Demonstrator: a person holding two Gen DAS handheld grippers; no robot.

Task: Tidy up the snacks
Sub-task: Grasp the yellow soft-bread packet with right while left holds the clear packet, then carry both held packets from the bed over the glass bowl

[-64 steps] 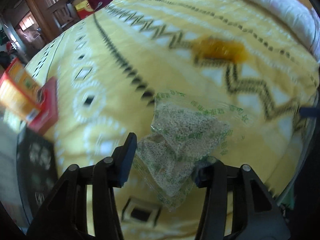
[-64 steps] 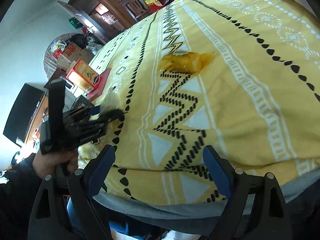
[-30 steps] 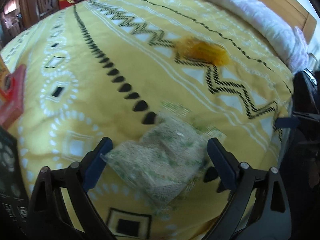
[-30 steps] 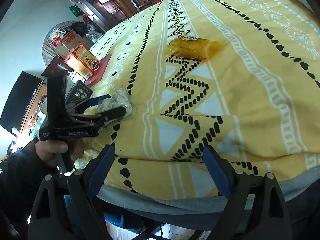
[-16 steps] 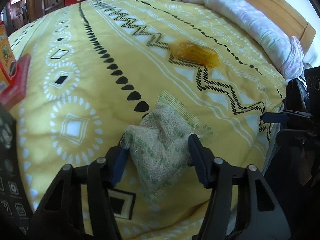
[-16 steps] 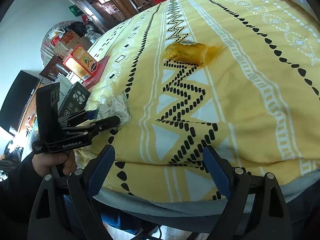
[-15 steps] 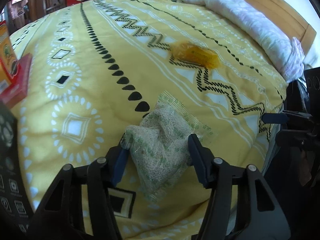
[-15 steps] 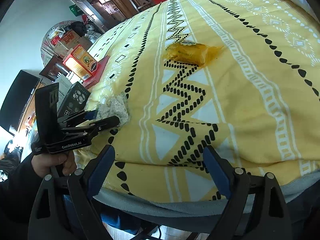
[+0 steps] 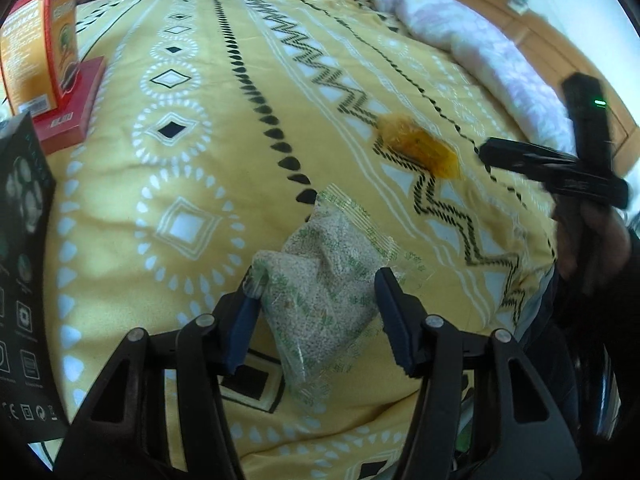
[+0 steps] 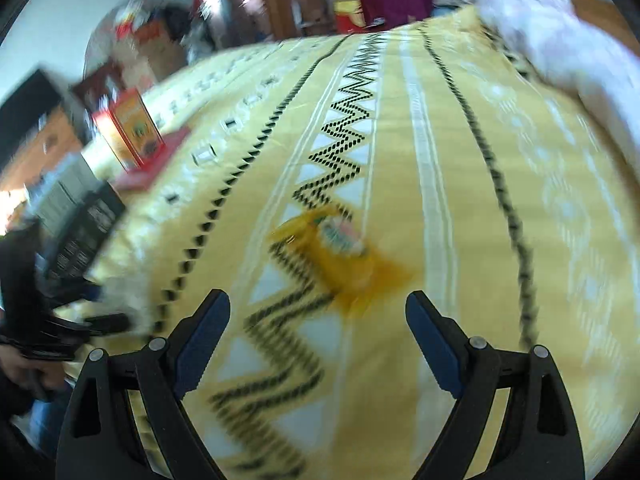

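Snacks: left gripper (image 9: pixel 316 312) is clamping the seed packet (image 9: pixel 324 288) at lower centre; the slippery film is possibly risking slipping. Right gripper (image 10: pixel 318 332), jaws apart, is hovering below the blurred orange packet (image 10: pixel 344 256).

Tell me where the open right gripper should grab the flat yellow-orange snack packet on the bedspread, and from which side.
Probably across the middle of the flat yellow-orange snack packet, coming down from above. It lies flat on the yellow patterned bedspread, askew to the right gripper, so roll the wrist until the fingers straddle its short width. The crimped ends look thin and likely slip. Its jaws stand open and empty, short of the packet.
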